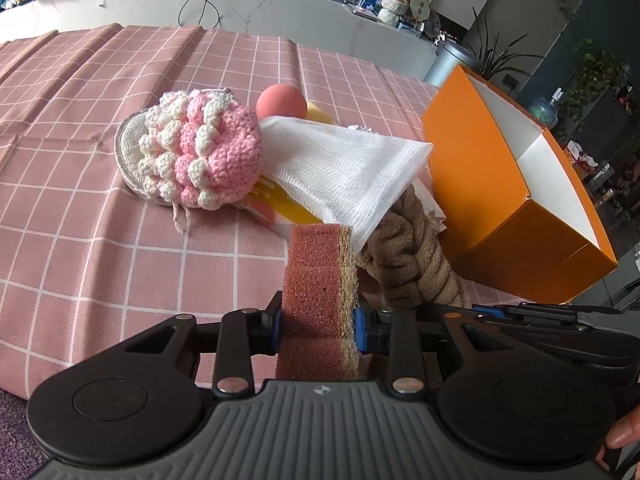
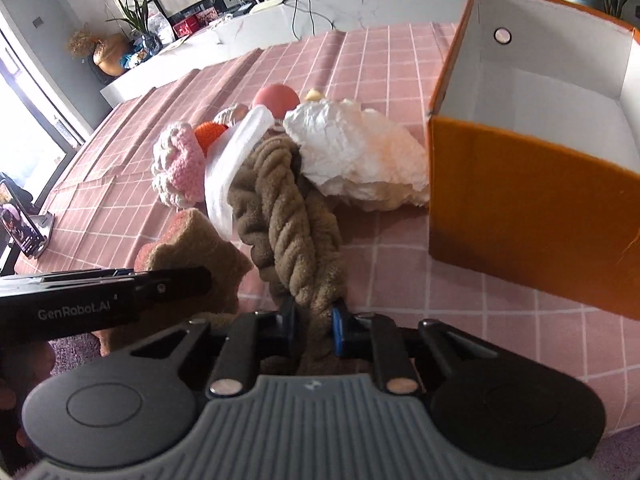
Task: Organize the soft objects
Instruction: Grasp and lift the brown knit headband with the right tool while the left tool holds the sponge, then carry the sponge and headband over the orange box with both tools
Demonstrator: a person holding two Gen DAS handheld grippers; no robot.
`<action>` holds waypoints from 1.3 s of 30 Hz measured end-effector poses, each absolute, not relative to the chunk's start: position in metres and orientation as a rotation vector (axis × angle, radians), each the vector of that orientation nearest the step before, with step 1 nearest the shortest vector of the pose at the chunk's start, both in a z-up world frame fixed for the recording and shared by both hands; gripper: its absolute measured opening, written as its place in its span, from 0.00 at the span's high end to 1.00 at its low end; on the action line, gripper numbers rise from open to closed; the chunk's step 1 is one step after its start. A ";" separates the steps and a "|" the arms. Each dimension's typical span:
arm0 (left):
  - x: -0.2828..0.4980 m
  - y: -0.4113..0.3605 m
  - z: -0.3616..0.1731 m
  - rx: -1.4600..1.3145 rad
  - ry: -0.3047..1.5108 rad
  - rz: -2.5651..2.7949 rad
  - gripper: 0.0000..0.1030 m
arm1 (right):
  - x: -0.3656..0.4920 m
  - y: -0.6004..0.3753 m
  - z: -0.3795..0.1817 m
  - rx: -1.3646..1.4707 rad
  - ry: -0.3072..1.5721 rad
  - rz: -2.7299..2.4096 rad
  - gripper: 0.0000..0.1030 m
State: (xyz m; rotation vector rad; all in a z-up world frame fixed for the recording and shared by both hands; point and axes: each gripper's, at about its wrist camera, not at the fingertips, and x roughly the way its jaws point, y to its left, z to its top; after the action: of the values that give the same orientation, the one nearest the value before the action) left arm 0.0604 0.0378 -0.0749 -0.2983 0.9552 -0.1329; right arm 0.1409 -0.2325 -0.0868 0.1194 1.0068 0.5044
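**Gripping a sponge and a twisted plush rope beside the orange box**

Covering the whole table is a pink checked tablecloth, creased in long folds. At its right side stands the orange box, open on top, white inside, with a round hole high in one wall; from here its floor looks bare.

Just beside the box lies the heap of soft things. A crumpled white tissue wad sits nearest the box wall. A white mesh bag drapes across the middle of the heap, over a yellow packet. To the left rests a pink-and-cream crocheted piece, and behind it a salmon ball peeks out.

The brown twisted plush rope runs from the heap towards the near edge. The right gripper has its jaws drawn in narrowly, pads pressing the rope's near end from both sides.

The left gripper stands partly open around a reddish-brown sponge with a tan scouring face, clamped upright between its blue pads, just in front of the rope.
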 end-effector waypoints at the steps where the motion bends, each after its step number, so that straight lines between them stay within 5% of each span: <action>1: 0.060 0.038 -0.073 -0.297 0.947 -0.130 0.65 | 0.139 -0.234 -0.080 0.103 0.981 0.489 0.86; 25: 0.042 0.047 -0.004 -0.288 0.730 -0.094 0.65 | 0.101 -0.275 0.015 0.099 0.652 0.406 0.87; 39: 0.111 -0.038 0.060 -0.234 0.630 -0.399 0.65 | 0.143 -0.344 0.066 0.121 0.539 0.198 0.87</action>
State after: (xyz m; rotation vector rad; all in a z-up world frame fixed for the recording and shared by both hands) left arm 0.1106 -0.0384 0.0599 -0.2341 0.6299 -0.3995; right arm 0.1434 -0.3436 0.0662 0.1210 0.5391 0.1981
